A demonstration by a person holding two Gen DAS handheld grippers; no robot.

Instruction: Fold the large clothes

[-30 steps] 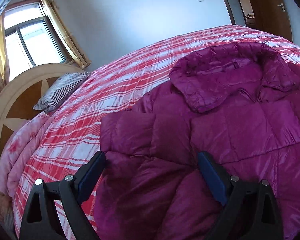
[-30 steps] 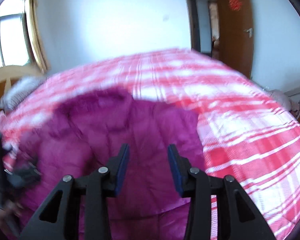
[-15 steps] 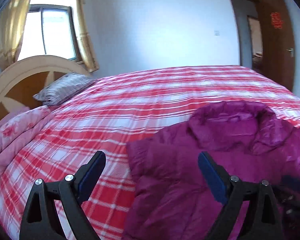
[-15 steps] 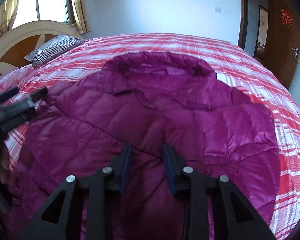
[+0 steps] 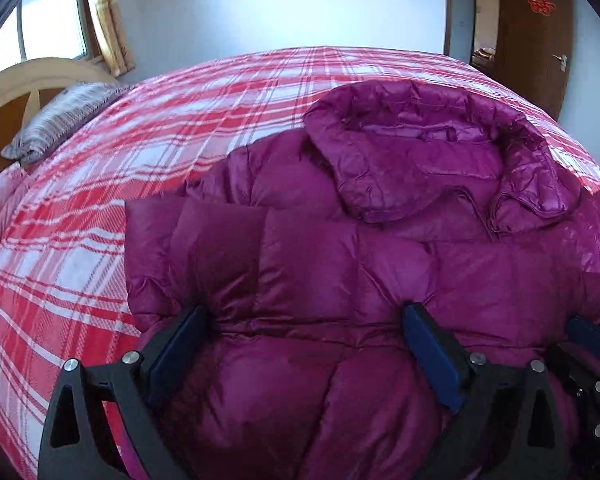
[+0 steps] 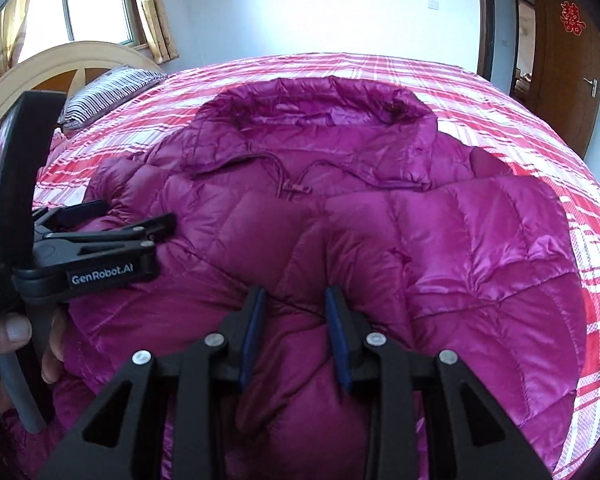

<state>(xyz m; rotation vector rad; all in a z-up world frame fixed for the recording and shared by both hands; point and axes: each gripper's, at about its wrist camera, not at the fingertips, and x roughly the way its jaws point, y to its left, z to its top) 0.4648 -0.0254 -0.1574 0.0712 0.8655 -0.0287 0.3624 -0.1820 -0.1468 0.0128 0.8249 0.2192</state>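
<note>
A large magenta puffer jacket (image 5: 360, 264) lies front up on the bed, hood (image 5: 420, 148) at the far end; it fills the right wrist view (image 6: 380, 232) too. My left gripper (image 5: 304, 320) is wide open, its fingers resting down on the jacket's near left part. My right gripper (image 6: 294, 304) has its jaws narrowed around a raised fold of the jacket's middle; the pads press into the fabric. The left gripper (image 6: 140, 224) shows at the left of the right wrist view, over the jacket's left sleeve.
The bed has a red and white plaid cover (image 5: 100, 208). A striped pillow (image 5: 60, 120) and a curved wooden headboard (image 6: 60, 64) are at far left. A window with curtains (image 6: 96, 0) is behind. A brown door (image 6: 568, 60) stands at far right.
The left gripper came back down from over the plaid cover onto the jacket's left part. The right gripper's jaws narrowed and now pinch a fold of the jacket.
</note>
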